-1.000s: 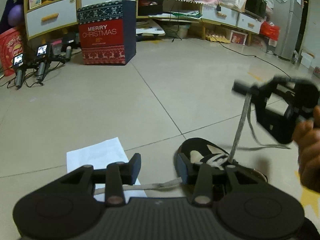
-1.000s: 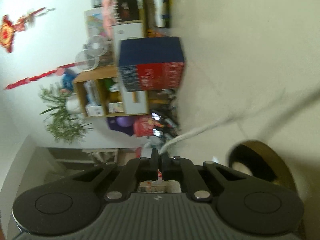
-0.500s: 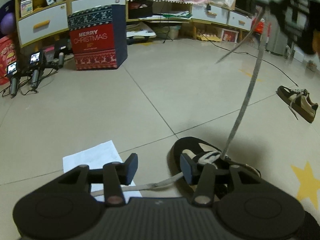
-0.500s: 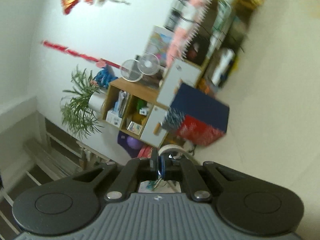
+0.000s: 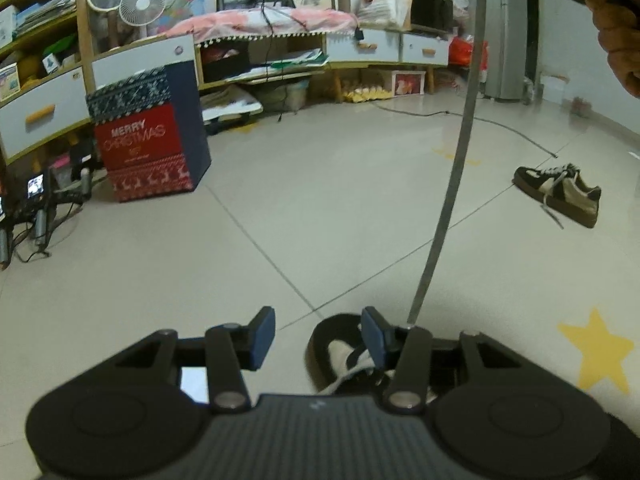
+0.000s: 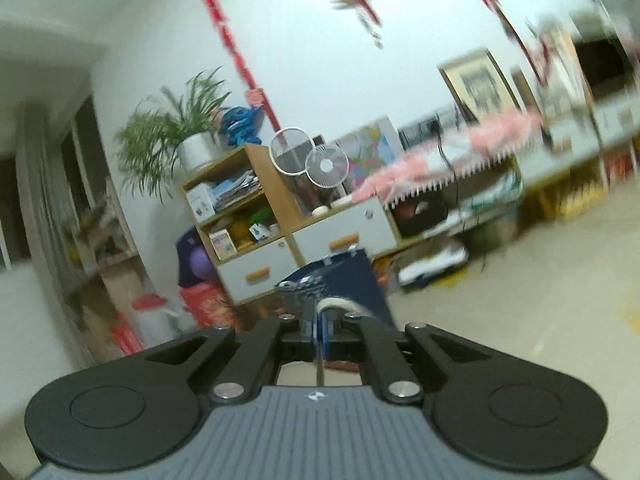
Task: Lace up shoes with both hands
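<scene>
A cluttered living room: pale tiled floor, shelves along the wall, a Christmas box standing by them. The shoe sits on the tiles right under the left gripper, whose jaws stand about half open with nothing between them. A flat lace runs taut from the shoe up to the right gripper, clamped shut on its end. Soft, light stuff, likely to slip; best pinched near the tip. A second shoe lies well apart. Which eyelet the lace leaves, I can't make out.
</scene>
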A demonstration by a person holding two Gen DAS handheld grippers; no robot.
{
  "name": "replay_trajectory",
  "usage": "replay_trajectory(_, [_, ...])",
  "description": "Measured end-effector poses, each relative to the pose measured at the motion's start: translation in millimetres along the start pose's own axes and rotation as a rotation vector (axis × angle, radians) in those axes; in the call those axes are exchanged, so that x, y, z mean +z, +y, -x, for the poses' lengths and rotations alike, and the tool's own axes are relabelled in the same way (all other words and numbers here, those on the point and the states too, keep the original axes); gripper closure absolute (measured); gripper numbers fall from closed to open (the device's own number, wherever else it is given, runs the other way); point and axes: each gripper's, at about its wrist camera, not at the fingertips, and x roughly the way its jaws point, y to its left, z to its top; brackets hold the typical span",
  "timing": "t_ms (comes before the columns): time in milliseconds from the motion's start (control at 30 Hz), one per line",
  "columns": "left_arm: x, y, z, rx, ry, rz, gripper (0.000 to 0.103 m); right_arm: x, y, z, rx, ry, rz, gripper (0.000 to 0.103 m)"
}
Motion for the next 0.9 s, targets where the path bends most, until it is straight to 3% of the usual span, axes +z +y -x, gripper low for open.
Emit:
replay_trajectory(200, [1.1, 4.0, 2.9, 0.013, -0.011, -0.01, 0.052, -5.3, 45.5, 0.2, -0.185, -0.064, 0.578, 0.1])
replay_trajectory(333, [3.7, 9.4, 4.1, 0.028, -0.013, -0.001, 0.052, -5.7, 59.6, -4.8, -0.137, -0.091, 0.723, 0.1])
replay_trajectory(433, [8.3, 12.6, 9.1, 0.054, -0.033, -0.031, 0.051, -37.1, 71.5, -20.4, -0.17, -0.071, 1.011, 0.1])
replay_trajectory(567, [17.2, 17.9, 19.0, 0.094, -0.065, -0.089, 0.05, -81.4, 75.9, -37.7, -0.1, 0.044, 1.236, 0.1])
replay_trajectory(767, [35.2, -12.8, 34.2, 0.081, -0.15, -0.278, 0.044, -125.9, 99.7, -46.7, -0.013, 0.206, 1.342, 0.1])
replay_trajectory(900, [36.1, -38.2, 31.0, 0.075, -0.175, -0.399, 0.043, -141.2, 116.3, -55.5, 0.015, 0.346, 1.287, 0.1])
